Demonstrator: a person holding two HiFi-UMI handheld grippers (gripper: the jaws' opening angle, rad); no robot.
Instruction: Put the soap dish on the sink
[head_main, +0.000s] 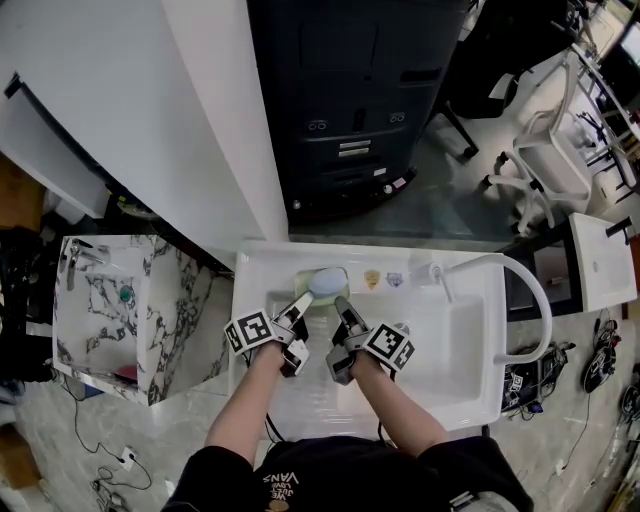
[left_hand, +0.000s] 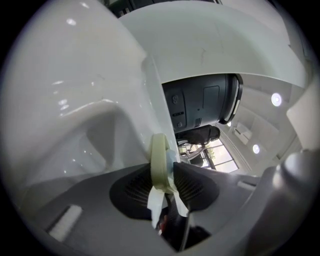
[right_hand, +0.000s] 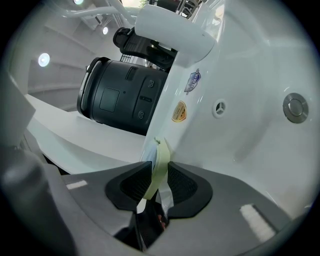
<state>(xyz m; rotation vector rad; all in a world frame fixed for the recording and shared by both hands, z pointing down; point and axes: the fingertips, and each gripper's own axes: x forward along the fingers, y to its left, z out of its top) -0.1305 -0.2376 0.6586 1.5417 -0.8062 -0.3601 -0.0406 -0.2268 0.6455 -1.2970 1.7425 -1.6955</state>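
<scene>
The left gripper (head_main: 302, 302) has its jaws shut on the left rim of the pale green soap dish (head_main: 320, 303), with the thin edge pinched between the pads. The dish, carrying a blue soap bar (head_main: 326, 281), lies between the 2 sets of jaws at the back ledge of the white sink (head_main: 470, 405); I cannot tell whether it rests there. The right gripper (head_main: 341, 304) clamps the opposite rim likewise. The step should go best if both hands lower level and together, then let go at once.

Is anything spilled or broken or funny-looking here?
Nothing really stands out. The left tool and right tool each pinch the green soap dish by its rim at the back edge of the white sink. The soap sits inside, and nothing is spilled.
</scene>
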